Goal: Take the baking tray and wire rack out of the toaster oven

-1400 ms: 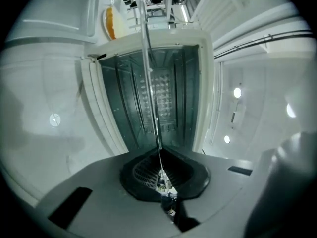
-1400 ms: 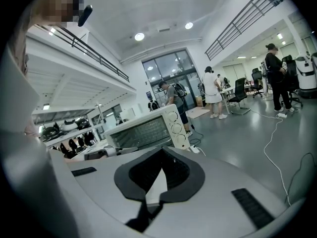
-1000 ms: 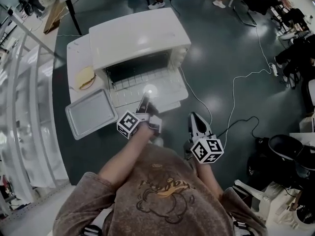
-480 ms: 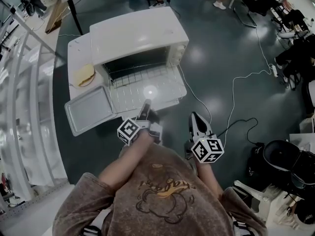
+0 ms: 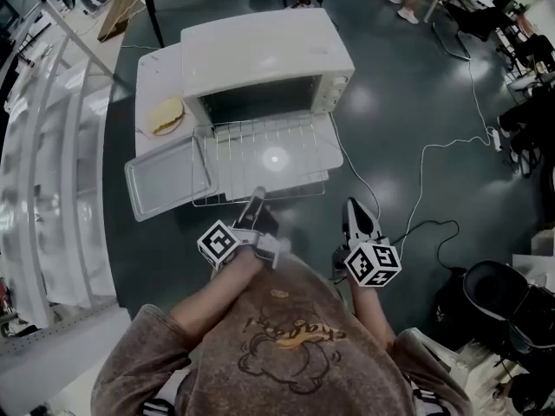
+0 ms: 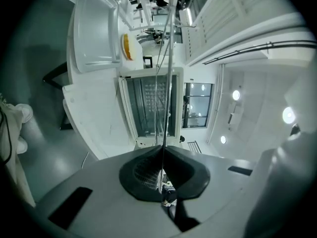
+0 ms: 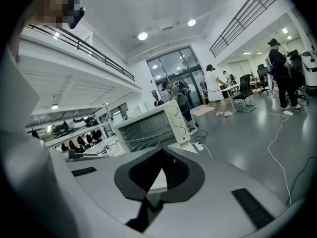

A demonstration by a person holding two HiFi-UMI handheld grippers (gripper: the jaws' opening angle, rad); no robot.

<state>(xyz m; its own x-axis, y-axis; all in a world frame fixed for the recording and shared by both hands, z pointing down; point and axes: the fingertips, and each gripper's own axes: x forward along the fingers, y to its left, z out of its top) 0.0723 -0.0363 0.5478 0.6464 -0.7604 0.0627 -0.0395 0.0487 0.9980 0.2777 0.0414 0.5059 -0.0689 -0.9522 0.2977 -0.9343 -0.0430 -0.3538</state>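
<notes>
At the left end of the tabletop [image 5: 156, 76] the baking tray [image 5: 169, 180] already lies out, beside the open toaster oven [image 5: 264, 50]. Over its door juts the wire rack [image 5: 243, 163], light, stiff and thin-wired I'd judge, so my left hand-held gripper [image 5: 256, 195] is clenched on the front bar mid-width to keep it level. My right hand-held gripper [image 5: 353, 204], closed and empty, hangs over the glossy grey floor [image 5: 416, 102].

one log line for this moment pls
left gripper: shut on wire rack | wire rack: partway out of toaster oven | baking tray: out, on table | right gripper: shut, empty
</notes>
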